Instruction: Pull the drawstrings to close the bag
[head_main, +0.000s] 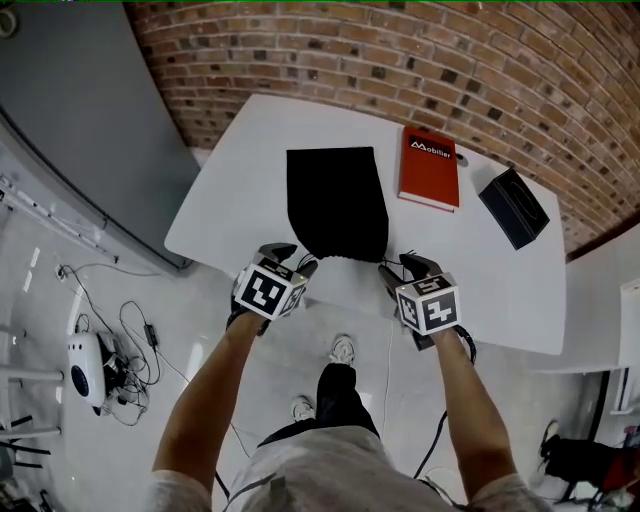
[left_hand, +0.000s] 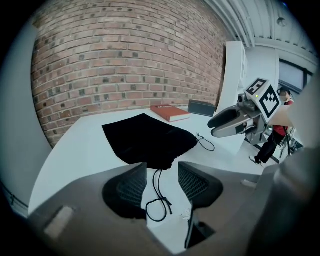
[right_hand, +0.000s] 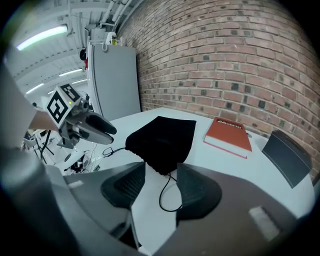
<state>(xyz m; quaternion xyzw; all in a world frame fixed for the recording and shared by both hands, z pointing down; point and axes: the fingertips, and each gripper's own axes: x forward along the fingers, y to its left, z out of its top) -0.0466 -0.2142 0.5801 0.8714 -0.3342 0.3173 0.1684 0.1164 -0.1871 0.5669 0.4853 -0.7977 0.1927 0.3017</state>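
The black cloth drawstring bag (head_main: 337, 205) lies flat at the near edge of the white table (head_main: 230, 190). Only the gripper views show its thin strings. A knotted cord (left_hand: 164, 199) lies between the left gripper's (left_hand: 161, 172) parted jaws, and a looped cord (right_hand: 160, 198) lies between the right gripper's (right_hand: 159, 177) parted jaws. Neither cord is pinched.

The bag (head_main: 336, 200) is laid on the bench (head_main: 240, 190), its mouth turned to the near edge. The book (head_main: 430, 168) is set just right of the bag, toward the far edge. The box (head_main: 513, 207) is placed right of the book, apart from it. The wall (head_main: 400, 60) is found behind the bench. The left tongs (head_main: 291, 260) are held at the mouth's left corner, the right tongs (head_main: 398, 265) at its right corner. The left drawstring (left_hand: 159, 195) is seen on the bench between the left jaws, the right drawstring (right_hand: 167, 192) between the right jaws.
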